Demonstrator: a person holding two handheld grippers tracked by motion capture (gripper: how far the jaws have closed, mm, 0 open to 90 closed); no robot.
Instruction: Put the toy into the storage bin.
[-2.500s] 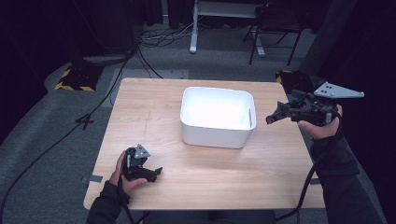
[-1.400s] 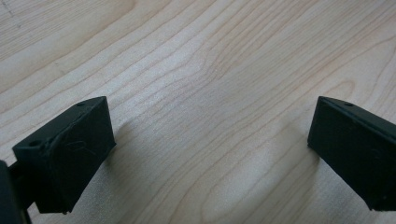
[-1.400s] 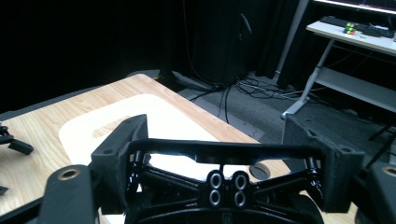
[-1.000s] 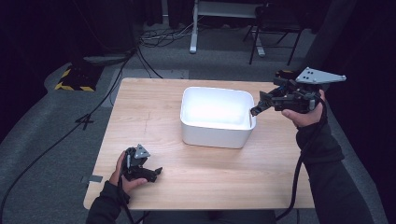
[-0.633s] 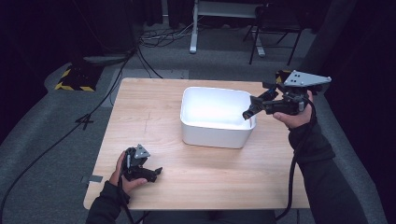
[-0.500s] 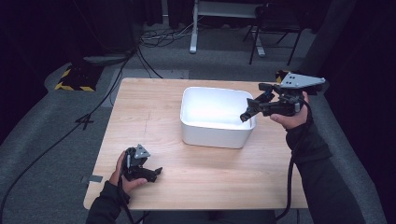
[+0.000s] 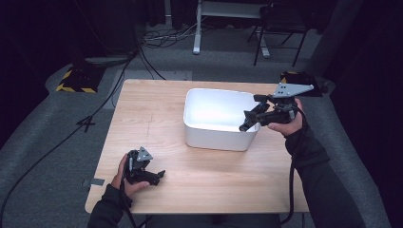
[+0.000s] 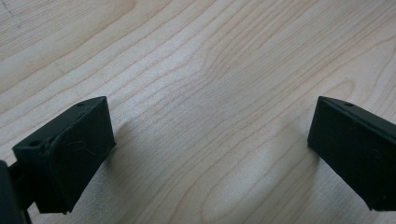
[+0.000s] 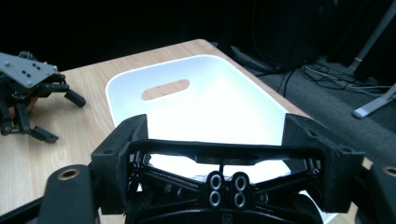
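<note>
A white plastic tub [image 7: 217,137] stands empty in the middle of the wooden table [image 7: 152,118]. My right gripper [image 7: 246,122] hangs over the tub's right rim, tips pointing down into it. In the right gripper view the tub [image 9: 210,102] lies straight ahead. There the right gripper [image 9: 215,133] has its jaws partly apart with a thin black bar spanning them. I cannot tell if that bar is a held thing or part of the gripper. My left gripper [image 7: 159,175] rests on the table near the front left, open [image 8: 210,140] over bare wood, and shows far off [image 9: 63,119].
The tub's far end wall has an oval handle slot [image 9: 166,88]. Behind the table, on the grey floor, are cables [image 7: 157,38], a white desk leg [image 7: 196,28] and a chair [image 7: 278,28]. A yellow-and-black striped block [image 7: 76,83] lies at the left.
The right gripper has moved left and down, from beside the table's right edge to over the tub's right rim. The left gripper and the tub have stayed put.
</note>
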